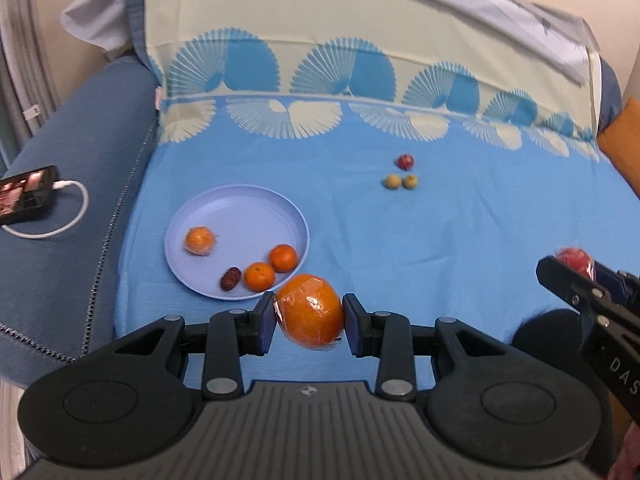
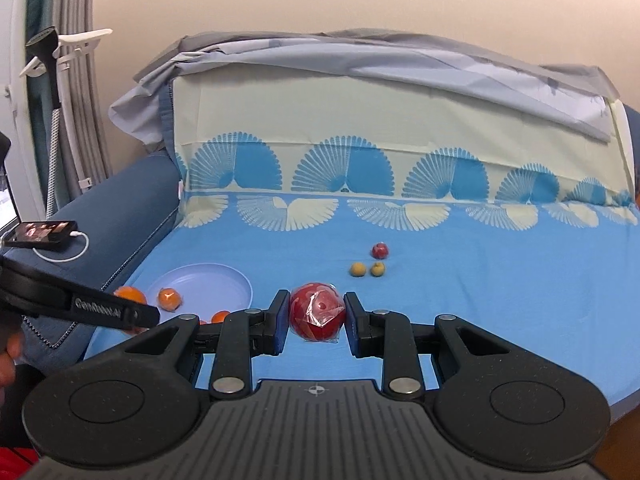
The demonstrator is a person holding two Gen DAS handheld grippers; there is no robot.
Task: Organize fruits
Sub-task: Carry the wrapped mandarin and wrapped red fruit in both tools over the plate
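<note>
The left gripper (image 1: 308, 322) is squeezing a big wrapped orange (image 1: 309, 312) between its 2 blue pads. It holds the orange up in the air, just past the near rim of the purple plate (image 1: 236, 206). The right gripper (image 2: 316, 317) is squeezing a red fruit in clear wrap (image 2: 317, 312), maybe an apple, up over the blue sheet (image 2: 480, 280).

The step now looks like putting both fruits on the plate. To do it well, bring the orange over a bare part of the plate, toward the far side. Go low before letting go, so it does not roll or bump the others. Then bring the red fruit in the same slow way. The wrap is slippery, so keep the squeeze firm until the fruit rests.

On the plate I count 3 small oranges, 1 of them wrapped (image 1: 199, 241), and 1 brown date (image 1: 230, 278). Far back on the sheet sit 2 small yellow fruits (image 1: 401, 181) side by side, and 1 small red fruit (image 1: 405, 161) just behind them.
</note>
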